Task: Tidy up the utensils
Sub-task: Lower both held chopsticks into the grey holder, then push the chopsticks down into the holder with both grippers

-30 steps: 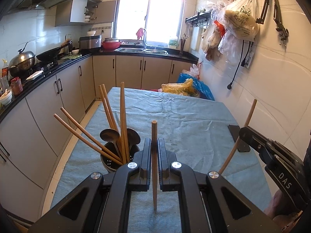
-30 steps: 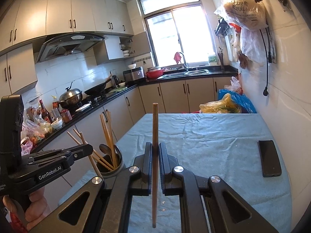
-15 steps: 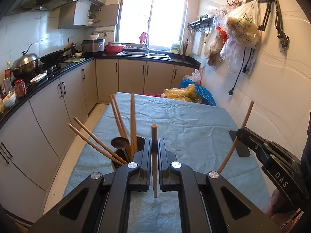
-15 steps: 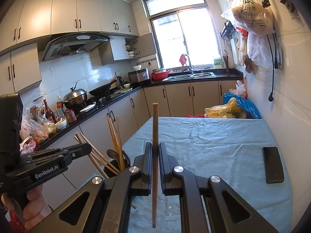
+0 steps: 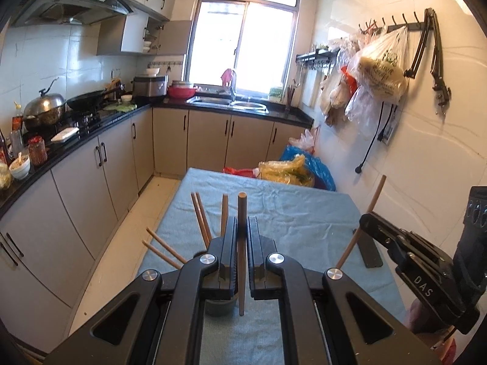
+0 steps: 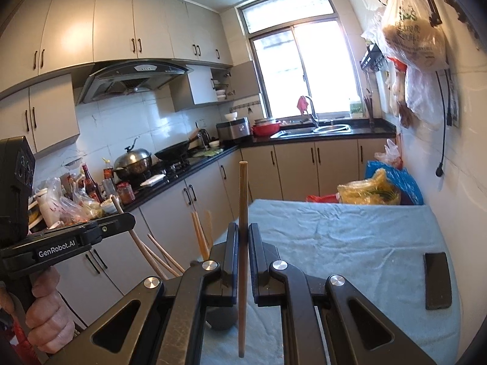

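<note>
Item: two wooden chopsticks in transit to a utensil holder. Left gripper point(image 5: 242, 237): jaws closed to a narrow slit on one upright chopstick point(image 5: 242, 255), pads pressing its middle, rounded top above the fingers, lower end hanging free below them. Right gripper point(image 6: 242, 243): likewise pinched on a second chopstick point(image 6: 242, 261), upright, tip clear of the cloth. Utensil holder point(image 5: 220, 305): dark cup near the left edge of the blue-clothed table point(image 5: 304, 219), mostly hidden behind the left gripper's jaws, holding a fan of other chopsticks point(image 5: 201, 219) that lean outward. Step in hand, as judged: both sticks lifted and carried over the table toward the holder, neither yet inserted. Next move calls for bringing each lower tip over the holder's mouth, threading between the leaning sticks, lowering, then releasing. Phone point(image 6: 437, 279): flat near the right edge, well apart.
</note>
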The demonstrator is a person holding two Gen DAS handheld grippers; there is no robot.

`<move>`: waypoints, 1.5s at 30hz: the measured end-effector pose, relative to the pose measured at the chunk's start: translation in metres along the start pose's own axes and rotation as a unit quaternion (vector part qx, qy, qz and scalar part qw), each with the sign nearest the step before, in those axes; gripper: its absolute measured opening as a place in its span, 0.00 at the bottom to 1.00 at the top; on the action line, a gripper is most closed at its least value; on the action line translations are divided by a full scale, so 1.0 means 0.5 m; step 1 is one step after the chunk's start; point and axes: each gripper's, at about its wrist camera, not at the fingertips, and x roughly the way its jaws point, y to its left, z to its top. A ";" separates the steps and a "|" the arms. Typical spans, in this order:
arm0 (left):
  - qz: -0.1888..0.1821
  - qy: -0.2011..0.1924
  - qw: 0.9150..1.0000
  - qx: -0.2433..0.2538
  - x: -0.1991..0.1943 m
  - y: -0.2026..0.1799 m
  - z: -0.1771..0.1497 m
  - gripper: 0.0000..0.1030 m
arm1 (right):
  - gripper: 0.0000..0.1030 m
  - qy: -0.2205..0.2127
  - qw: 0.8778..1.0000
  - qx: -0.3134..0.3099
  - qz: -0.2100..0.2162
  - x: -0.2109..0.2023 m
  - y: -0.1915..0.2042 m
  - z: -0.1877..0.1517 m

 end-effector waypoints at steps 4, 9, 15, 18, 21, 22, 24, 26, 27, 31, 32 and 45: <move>0.003 -0.019 1.000 0.004 -0.025 0.005 0.031 0.05 | 0.07 -0.007 1.000 -0.004 0.006 0.008 0.018 0.025; 0.009 -0.037 0.999 0.007 -0.046 0.017 0.059 0.05 | 0.07 -0.015 1.000 -0.006 0.015 0.025 0.042 0.056; 0.018 -0.042 0.999 0.003 -0.043 0.034 0.075 0.05 | 0.07 -0.025 0.999 -0.015 0.022 0.047 0.079 0.084; 0.023 -0.041 0.999 0.000 -0.037 0.043 0.083 0.05 | 0.07 -0.027 0.999 -0.016 0.026 0.059 0.091 0.090; 0.027 -0.040 0.999 -0.005 -0.027 0.050 0.091 0.05 | 0.07 -0.026 0.999 -0.014 0.027 0.074 0.097 0.094; 0.027 -0.040 0.999 -0.006 -0.025 0.052 0.092 0.05 | 0.07 -0.025 0.999 -0.014 0.028 0.078 0.098 0.096; 0.027 -0.038 0.999 -0.010 -0.019 0.058 0.096 0.05 | 0.07 -0.024 0.999 -0.015 0.027 0.089 0.101 0.099; 0.027 -0.037 0.999 -0.012 -0.013 0.063 0.097 0.05 | 0.07 -0.023 0.999 -0.014 0.029 0.096 0.102 0.100; 0.027 -0.036 0.999 -0.013 -0.009 0.064 0.096 0.05 | 0.07 -0.022 0.999 -0.014 0.029 0.102 0.103 0.101; 0.029 -0.034 0.999 -0.012 0.010 0.066 0.090 0.05 | 0.07 -0.020 0.999 -0.010 0.028 0.122 0.098 0.098; 0.032 -0.035 0.999 -0.010 0.015 0.065 0.088 0.05 | 0.07 -0.019 0.999 -0.009 0.028 0.127 0.094 0.097; 0.032 -0.006 0.999 -0.017 0.087 0.076 0.066 0.05 | 0.07 0.002 1.000 -0.006 0.014 0.205 0.088 0.071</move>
